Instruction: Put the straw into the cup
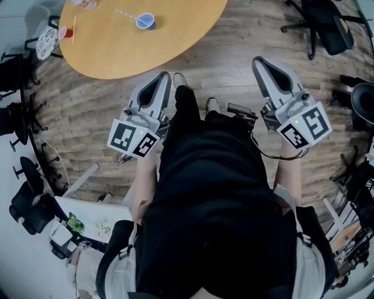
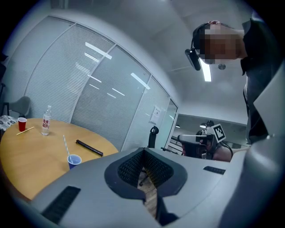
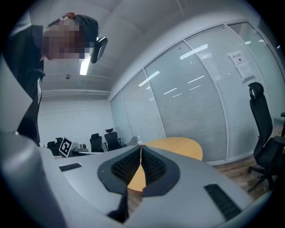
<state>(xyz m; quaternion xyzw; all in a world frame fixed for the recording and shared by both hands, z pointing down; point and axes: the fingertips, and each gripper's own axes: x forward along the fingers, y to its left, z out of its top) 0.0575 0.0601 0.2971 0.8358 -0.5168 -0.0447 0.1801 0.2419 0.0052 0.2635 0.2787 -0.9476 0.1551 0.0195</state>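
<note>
On the round wooden table (image 1: 175, 35) far ahead stands a small blue cup (image 1: 145, 21), and a striped straw (image 1: 125, 13) appears to lean out of it. In the left gripper view the cup (image 2: 74, 160) sits near the table edge with the straw (image 2: 66, 144) rising from it. My left gripper (image 1: 165, 76) hangs by my left leg, well short of the table, shut and empty (image 2: 143, 150). On the other side my right gripper (image 1: 259, 61) is held over the floor, also shut on nothing (image 3: 140, 149).
A red cup (image 2: 22, 124), an orange stick (image 2: 26, 130), a plastic bottle (image 2: 46, 120) and a black bar (image 2: 89, 148) also lie on the table. Office chairs (image 1: 327, 26) stand at the right and along the left wall (image 1: 23, 204). Wooden floor lies between me and the table.
</note>
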